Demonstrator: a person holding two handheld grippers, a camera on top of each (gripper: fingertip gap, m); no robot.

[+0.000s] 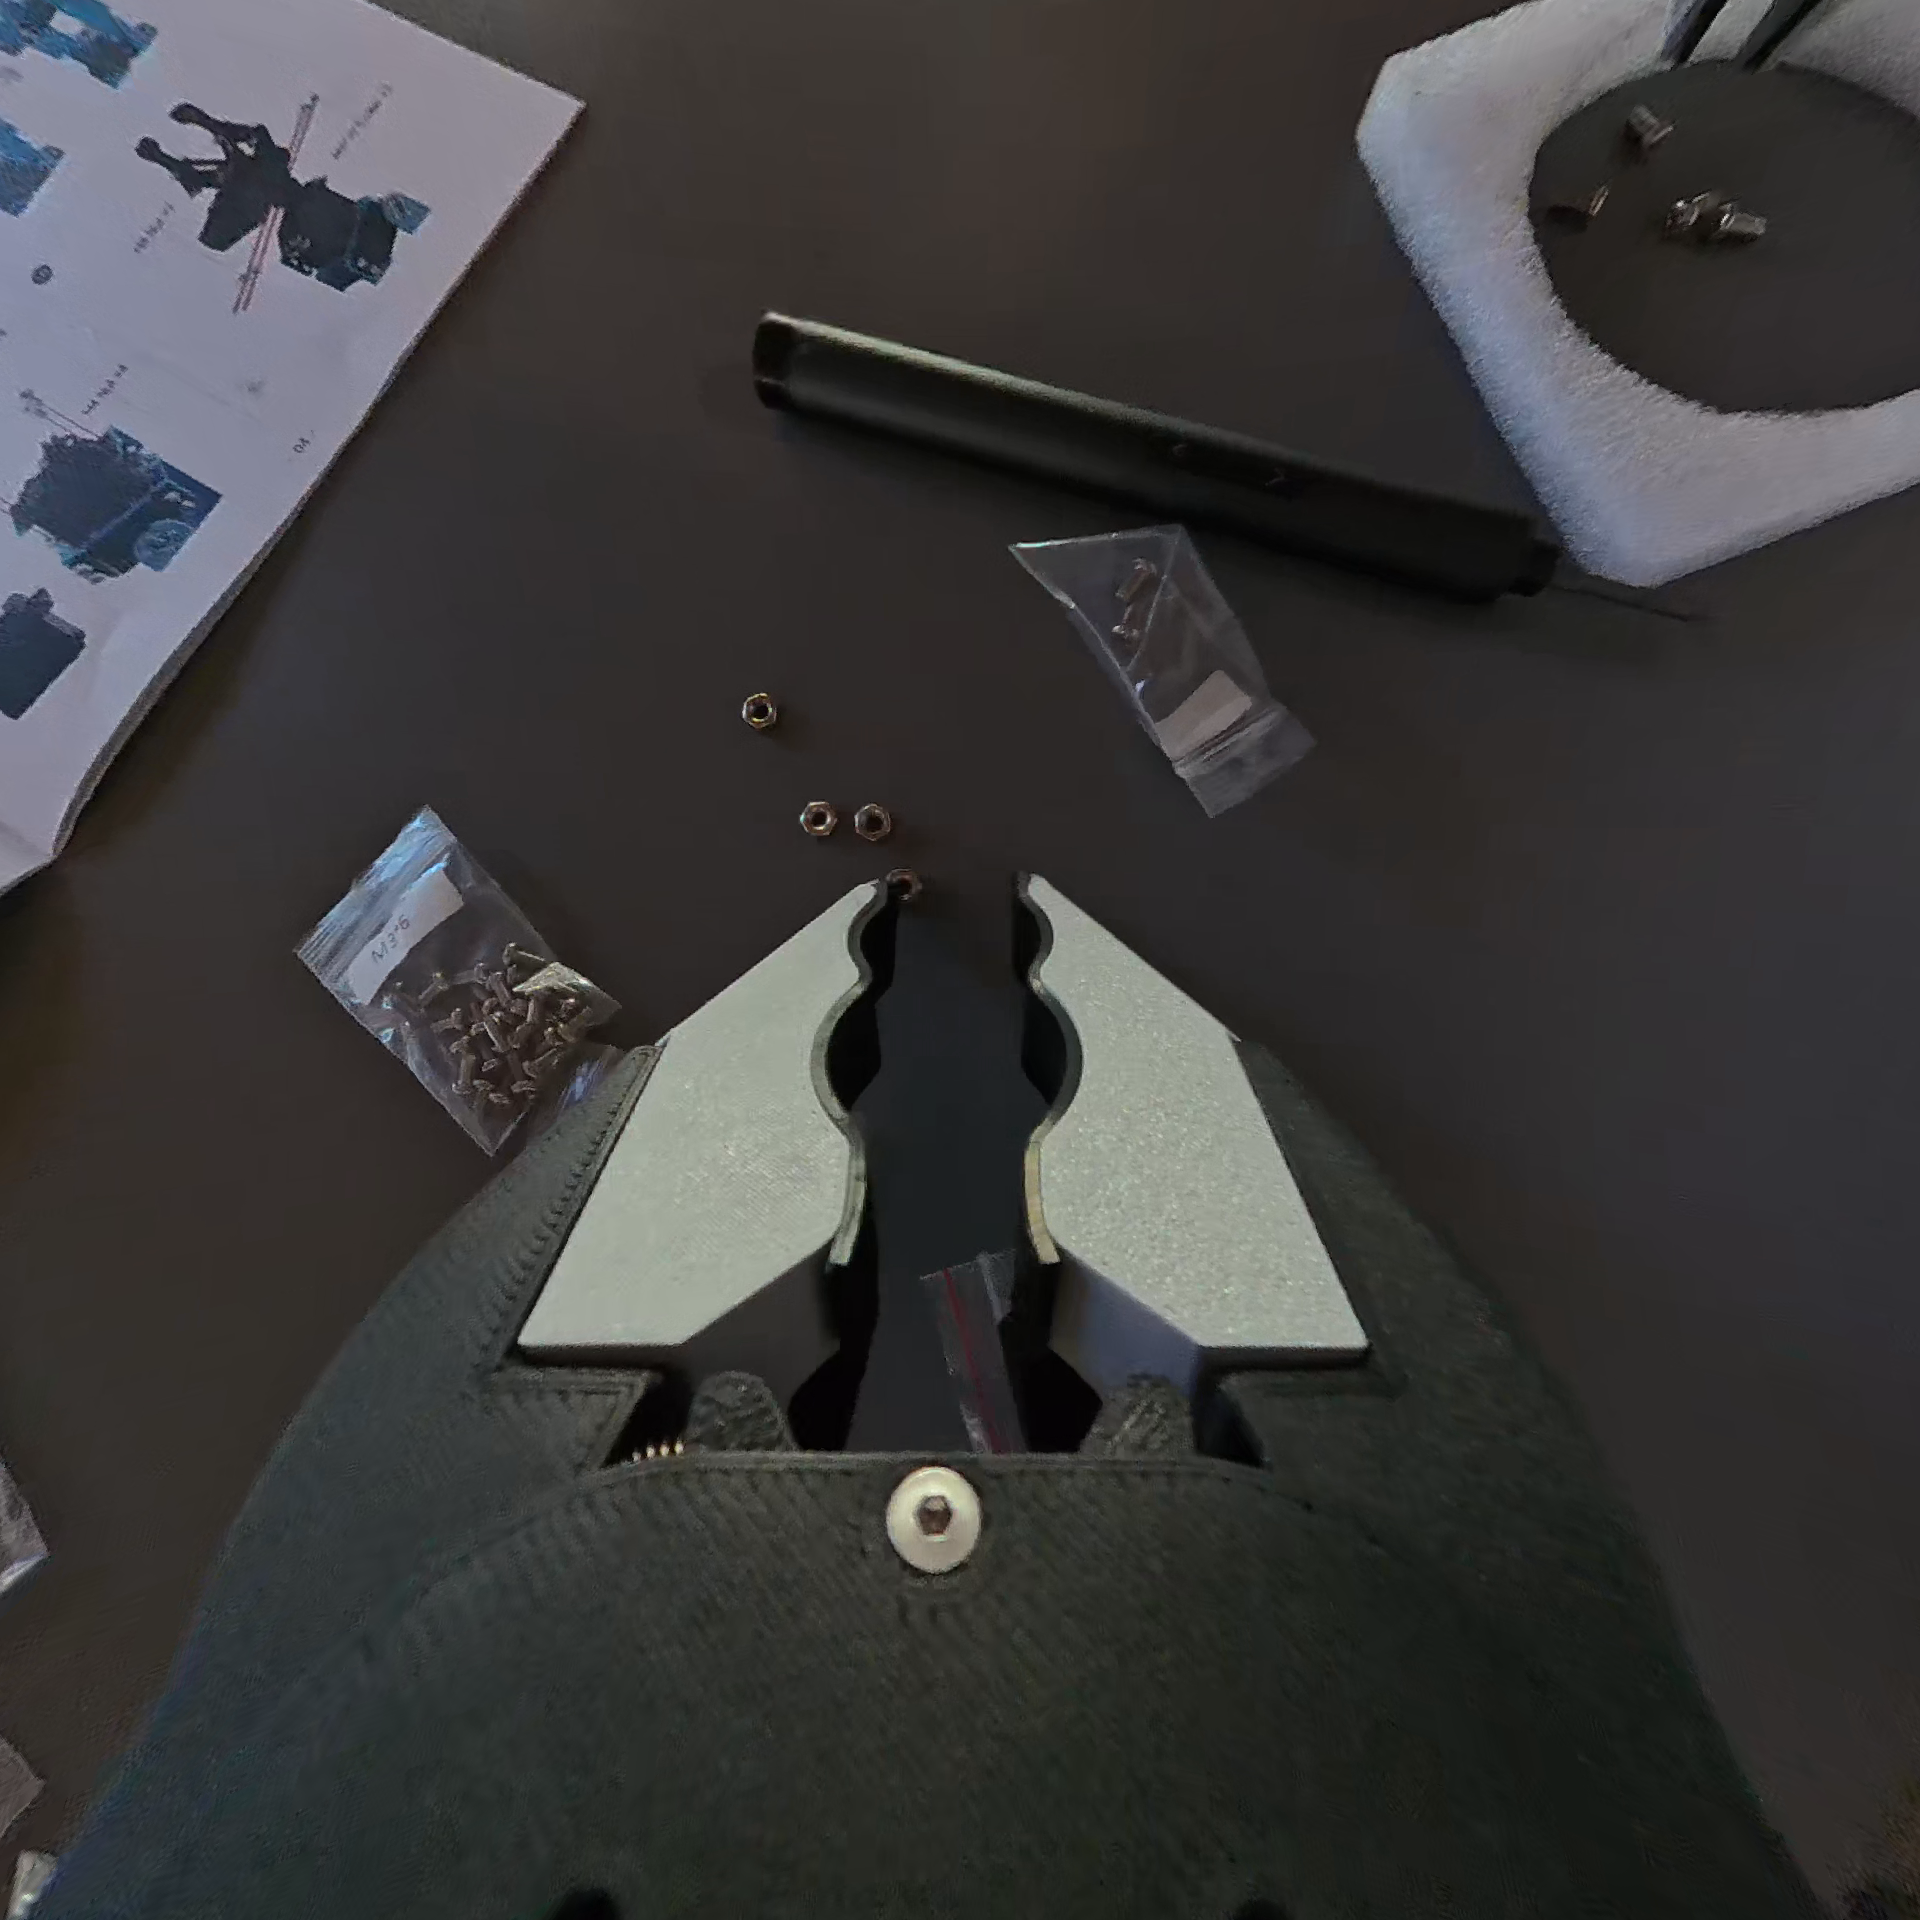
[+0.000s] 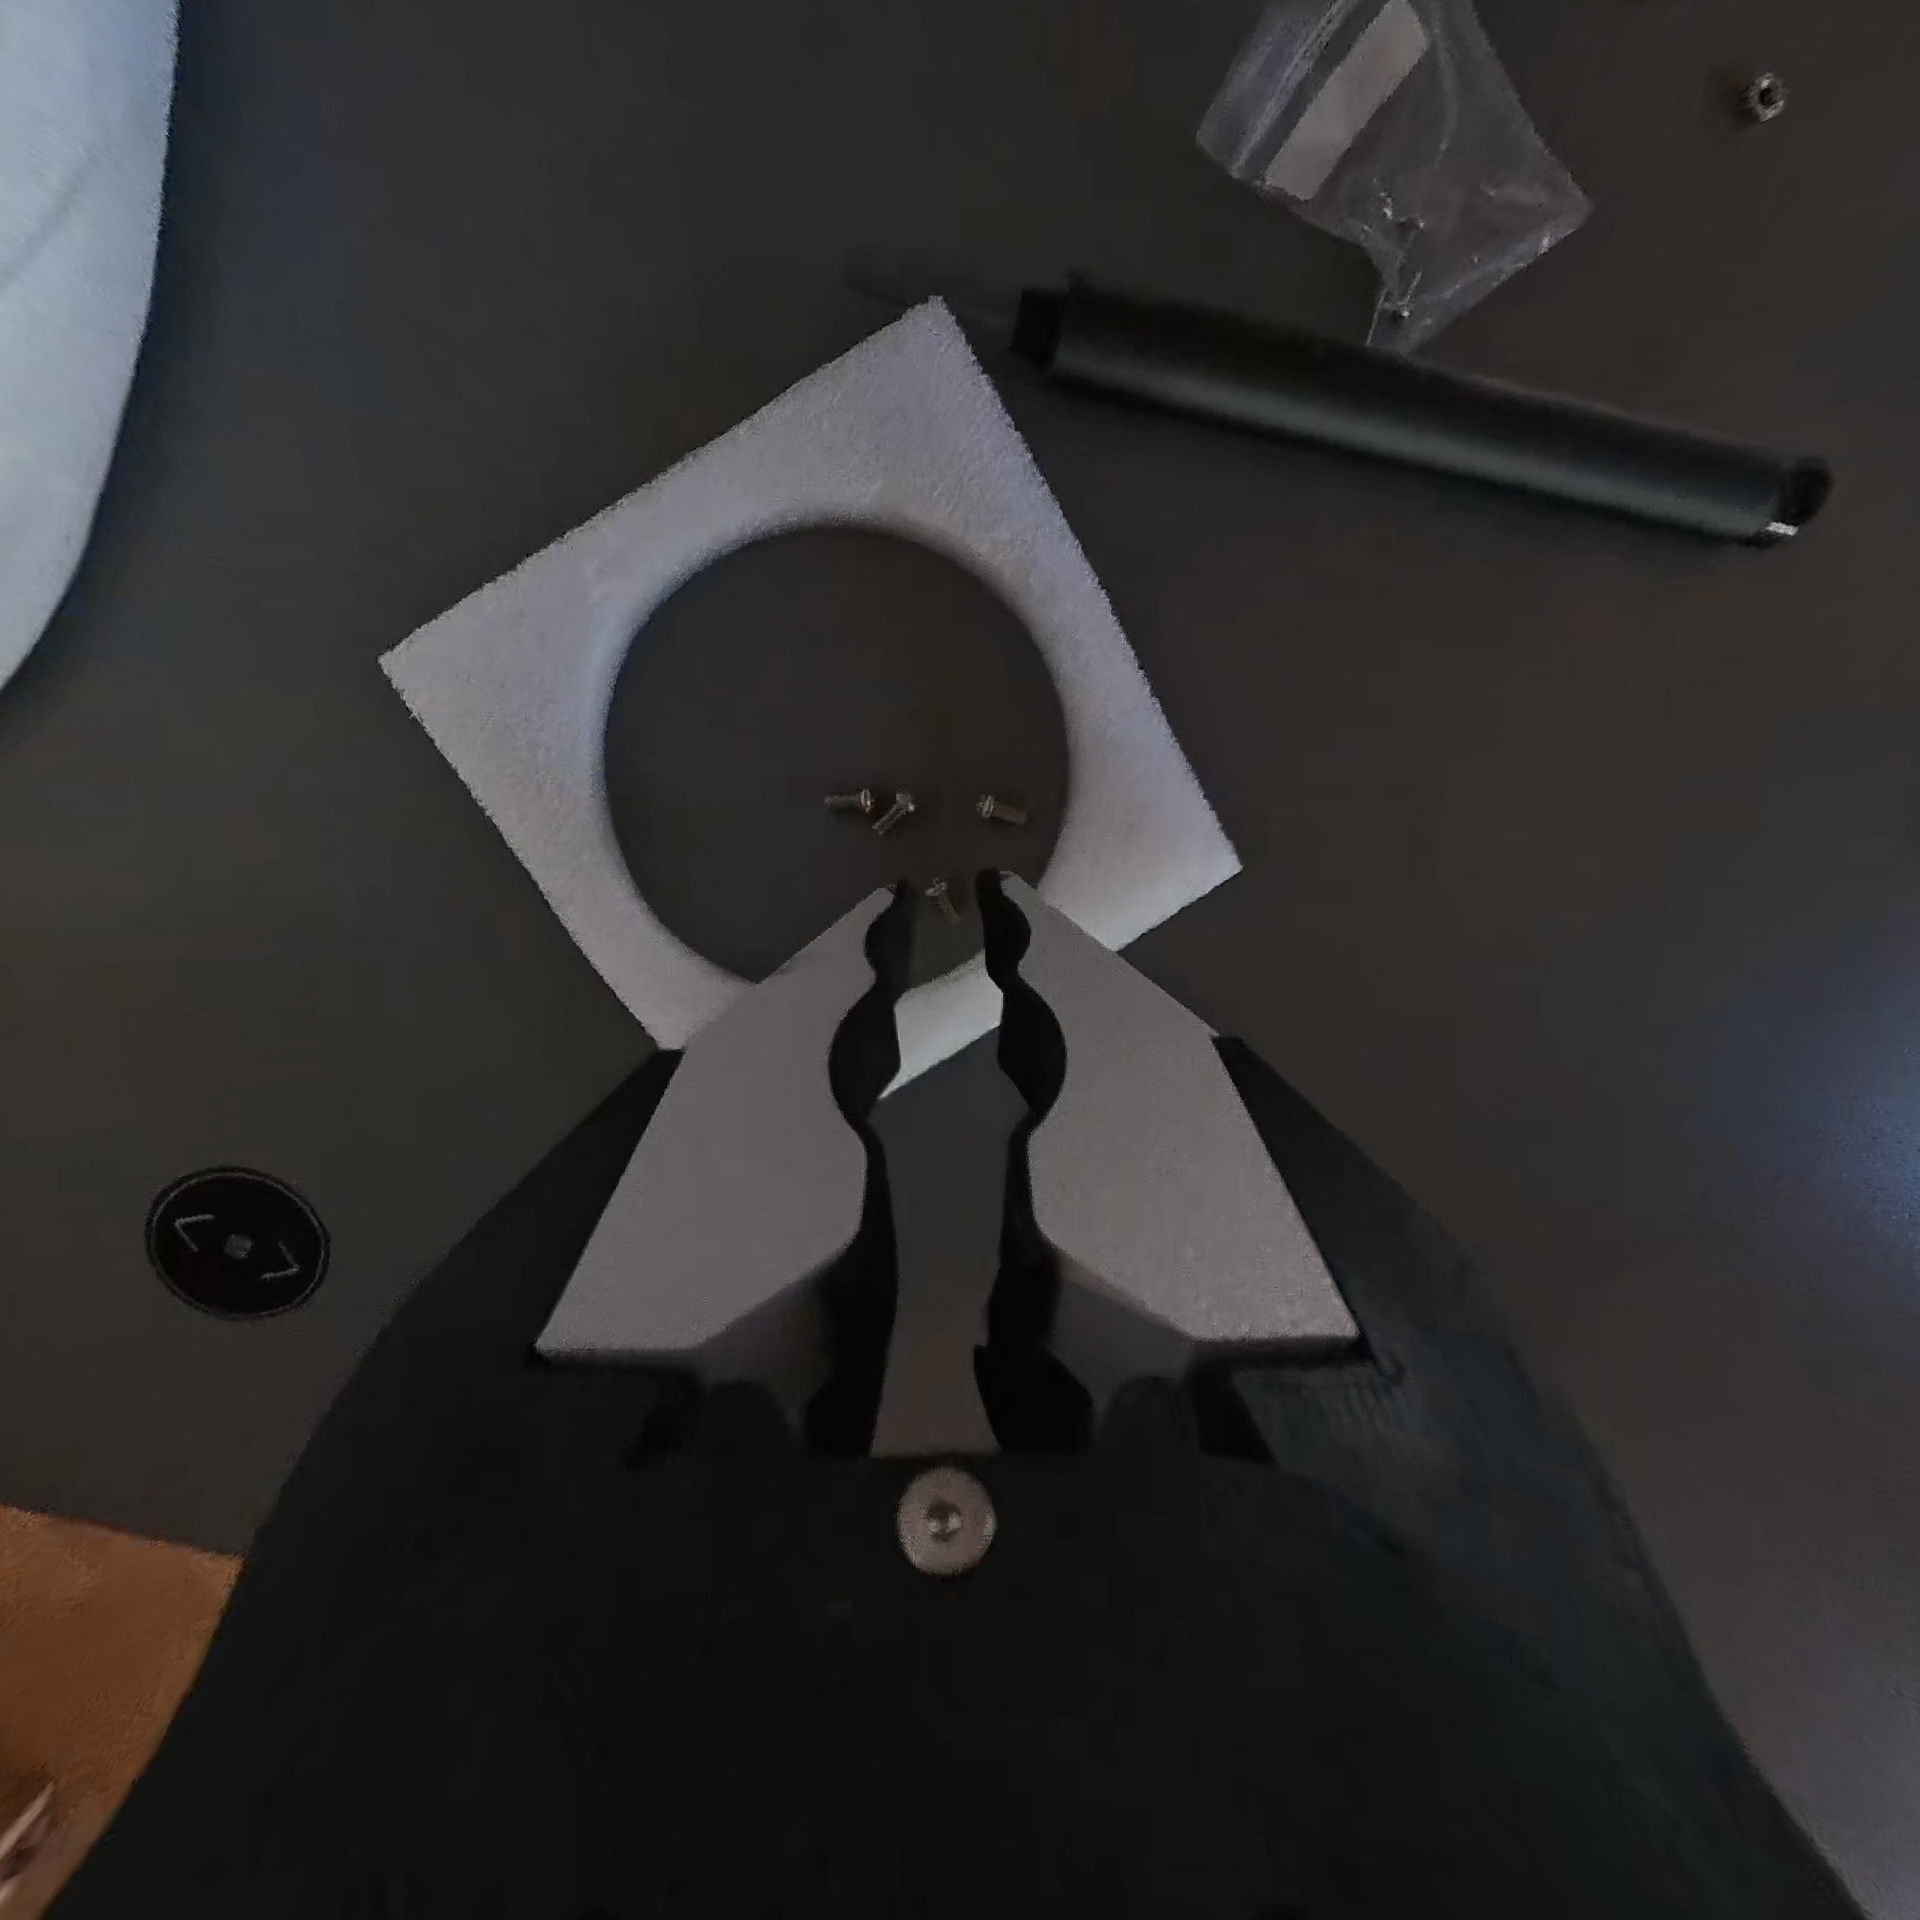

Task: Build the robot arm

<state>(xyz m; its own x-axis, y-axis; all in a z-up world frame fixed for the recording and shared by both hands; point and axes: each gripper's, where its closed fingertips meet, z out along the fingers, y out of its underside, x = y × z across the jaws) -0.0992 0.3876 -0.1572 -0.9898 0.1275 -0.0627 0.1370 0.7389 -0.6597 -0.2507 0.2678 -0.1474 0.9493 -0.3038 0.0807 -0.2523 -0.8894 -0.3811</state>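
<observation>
Left wrist view: found the left gripper [image 1: 951, 883] spread and holding nothing, with a small brass-coloured hex nut [image 1: 904, 885] lying on the dark matte table [image 1: 1455, 1039] right at the tip of one finger. Judged that nut light, hard, slick and prone to skid or roll; best pinched across its flats, low against the table. Noted two more matching nuts [image 1: 844, 822] just beyond and a fourth [image 1: 762, 711] farther on. Saw a clear plastic bag of small screws [image 1: 468, 1023] beside the gripper, a nearly empty clear bag [image 1: 1174, 655] on the other side, then a black cylindrical tool [image 1: 1143, 447] and a printed sheet of diagrams [image 1: 208, 364] well off.

Right wrist view: found the right gripper [image 2: 943, 888] parted only narrowly, with a tiny silver screw [image 2: 940, 896] between its tips; could not tell whether either tip touched it. Judged the screw light, rigid and apt to roll; shank the likeliest hold. Located it inside the round cut-out of a white square foam pad [image 2: 831, 468], whose soft rim crowded one finger. Counted three more screws [image 2: 894, 808] close ahead.
</observation>
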